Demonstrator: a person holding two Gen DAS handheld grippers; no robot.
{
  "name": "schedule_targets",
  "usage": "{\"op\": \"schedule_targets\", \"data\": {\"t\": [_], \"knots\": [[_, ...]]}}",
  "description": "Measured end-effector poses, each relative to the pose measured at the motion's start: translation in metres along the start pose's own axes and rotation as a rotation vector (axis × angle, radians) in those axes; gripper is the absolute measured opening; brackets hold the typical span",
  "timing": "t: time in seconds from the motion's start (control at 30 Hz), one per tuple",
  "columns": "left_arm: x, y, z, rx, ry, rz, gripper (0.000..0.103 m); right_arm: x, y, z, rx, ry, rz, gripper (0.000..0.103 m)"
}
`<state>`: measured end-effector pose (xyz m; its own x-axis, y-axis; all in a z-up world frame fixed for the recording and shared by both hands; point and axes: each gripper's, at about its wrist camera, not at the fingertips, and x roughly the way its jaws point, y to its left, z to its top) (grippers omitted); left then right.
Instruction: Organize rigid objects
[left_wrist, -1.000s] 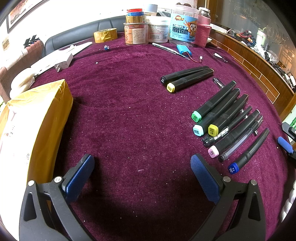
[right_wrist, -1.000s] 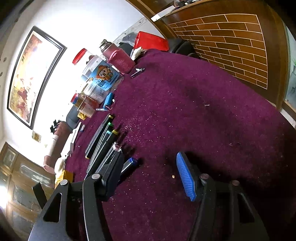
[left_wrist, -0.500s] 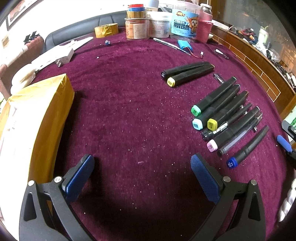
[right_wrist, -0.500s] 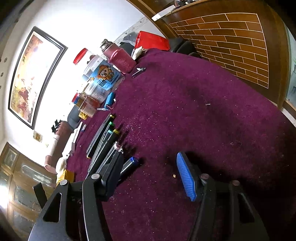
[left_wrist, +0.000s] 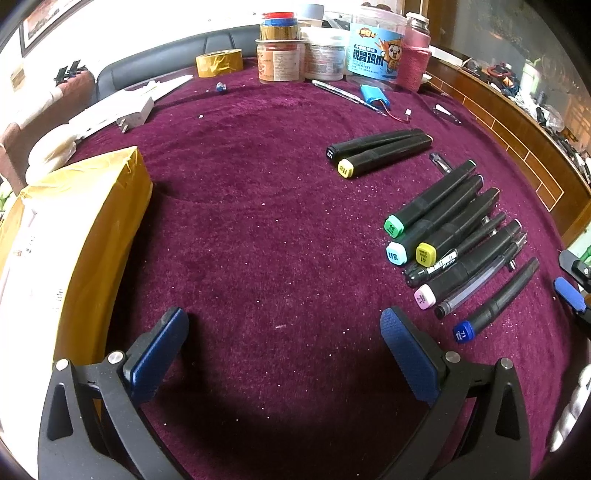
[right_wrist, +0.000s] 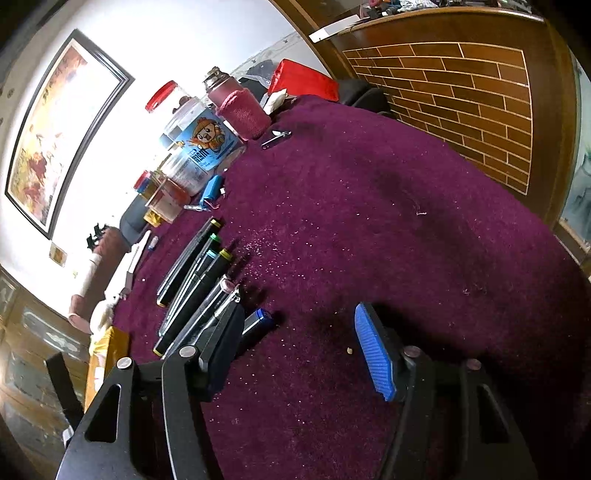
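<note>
Purple velvet cloth (left_wrist: 258, 229) covers a wide table edged by a wood rim with a brick pattern, with jars and a tape roll along the far side. On the left sits the largest item, a parcel wrapped in yellow tape (left_wrist: 85, 236). To the right of centre lies a row of markers and pens (left_wrist: 454, 243), side by side and slanted the same way, coloured caps toward the viewer: green, pale blue, yellow, pink, then a blue-capped marker (left_wrist: 495, 302) at the near end, slightly apart. Two more black markers (left_wrist: 380, 151) lie as a pair farther back, separate from the row and angled differently. The sorting looks well along; a likely next move is to bring that stray pair into line, which calls for reaching across and closing on one barrel at a time. The left gripper (left_wrist: 284, 350) hovers over bare cloth with its tongs spread wide, holding and touching nothing. The right gripper (right_wrist: 299, 347) is also spread wide and empty; its left finger sits just beside the blue-capped marker, contact unclear.
</note>
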<state>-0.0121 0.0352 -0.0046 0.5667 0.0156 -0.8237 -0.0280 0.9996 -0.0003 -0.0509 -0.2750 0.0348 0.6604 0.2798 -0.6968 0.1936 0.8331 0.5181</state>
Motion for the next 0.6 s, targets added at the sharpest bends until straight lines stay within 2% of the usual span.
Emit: {"op": "schedule_targets", "data": {"t": [0.1, 0.17, 0.23, 0.27, 0.3, 0.33, 0.4, 0.47, 0.53, 0.6], "knots": [[0.000, -0.001, 0.000, -0.001, -0.001, 0.003, 0.103, -0.008, 0.011, -0.001, -0.065, -0.017, -0.092, 0.057], [0.000, -0.001, 0.000, 0.002, 0.001, 0.007, 0.103, -0.028, 0.024, -0.006, -0.136, -0.086, -0.140, 0.057], [0.000, -0.003, 0.001, 0.007, 0.002, 0.014, 0.103, -0.053, 0.038, -0.010, -0.183, -0.196, -0.192, 0.059], [0.000, -0.003, 0.001, 0.006, 0.003, 0.014, 0.103, -0.061, 0.040, -0.009, -0.181, -0.234, -0.193, 0.070], [0.000, -0.003, 0.001, 0.007, 0.003, 0.014, 0.103, -0.066, 0.039, -0.006, -0.165, -0.269, -0.189, 0.087], [0.000, -0.003, 0.001, 0.010, 0.005, 0.013, 0.103, -0.070, 0.035, 0.000, -0.120, -0.303, -0.188, 0.092], [0.000, -0.001, 0.001, 0.017, 0.011, -0.002, 0.103, -0.065, 0.023, 0.015, -0.046, -0.271, -0.179, 0.093], [-0.005, 0.003, -0.001, 0.013, 0.017, -0.030, 0.097, -0.053, 0.010, 0.028, 0.035, -0.232, -0.139, 0.093], [-0.017, 0.012, -0.003, -0.020, 0.017, -0.076, 0.096, -0.046, 0.002, 0.035, 0.070, -0.238, -0.138, 0.093], [-0.039, 0.022, -0.001, -0.035, -0.028, -0.114, 0.096, -0.036, 0.000, 0.041, 0.071, -0.234, -0.124, 0.093]]}}
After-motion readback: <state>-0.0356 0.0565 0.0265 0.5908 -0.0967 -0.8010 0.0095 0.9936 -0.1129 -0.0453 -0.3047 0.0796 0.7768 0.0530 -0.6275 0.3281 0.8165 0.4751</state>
